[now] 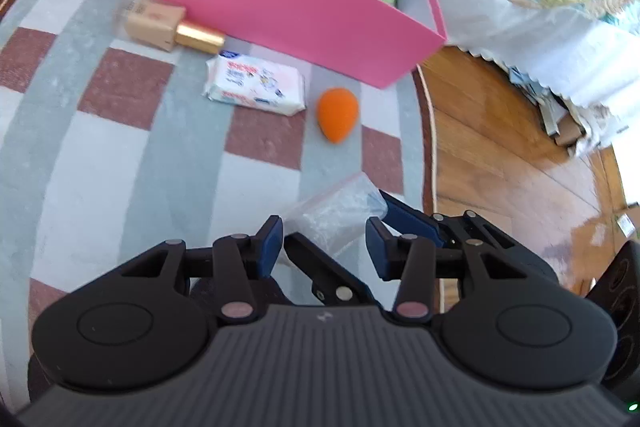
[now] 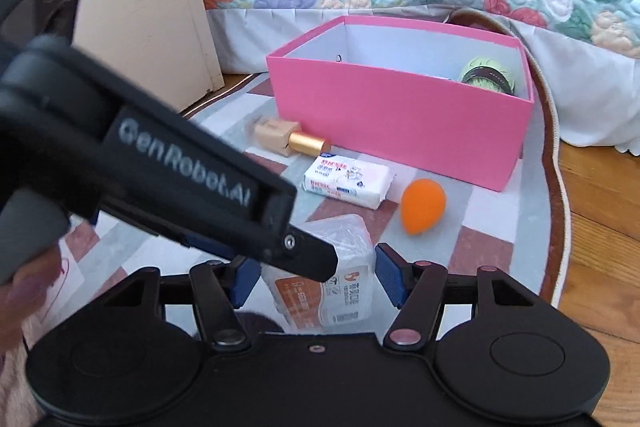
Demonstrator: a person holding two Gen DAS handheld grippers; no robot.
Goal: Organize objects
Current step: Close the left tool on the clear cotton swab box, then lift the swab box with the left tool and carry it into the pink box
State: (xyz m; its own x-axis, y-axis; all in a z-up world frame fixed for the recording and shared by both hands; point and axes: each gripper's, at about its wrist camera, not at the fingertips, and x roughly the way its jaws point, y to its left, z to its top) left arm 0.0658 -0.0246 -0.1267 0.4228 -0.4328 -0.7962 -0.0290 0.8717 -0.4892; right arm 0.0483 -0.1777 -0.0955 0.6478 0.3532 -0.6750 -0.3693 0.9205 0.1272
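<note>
Clear plastic box (image 2: 348,291), nearest the lenses, is found over the near part of the rug (image 1: 120,147), not far from its right-hand edge where wood floor begins. It is judged light, stiff and thin-walled, with smooth, slippery sides. The lid is likely to pop if squeezed hard, so the short side walls low down are judged the best hold.

Right gripper (image 2: 316,279) is set about half open, with the box between its blue pads. Both pads are seen against the side walls, and a grasp on the box is read. Left gripper (image 1: 324,247) is narrowed. One dark finger is laid across the box top in the right wrist view. Whether anything is pinched cannot be told.

Farther along the rug an orange sponge (image 1: 337,115), a wipes pack (image 1: 256,85) and a foundation bottle (image 1: 160,23) are noted, lying loose. Behind them, at the far edge, the pink box (image 1: 280,11) is stood open and partly filled.
</note>
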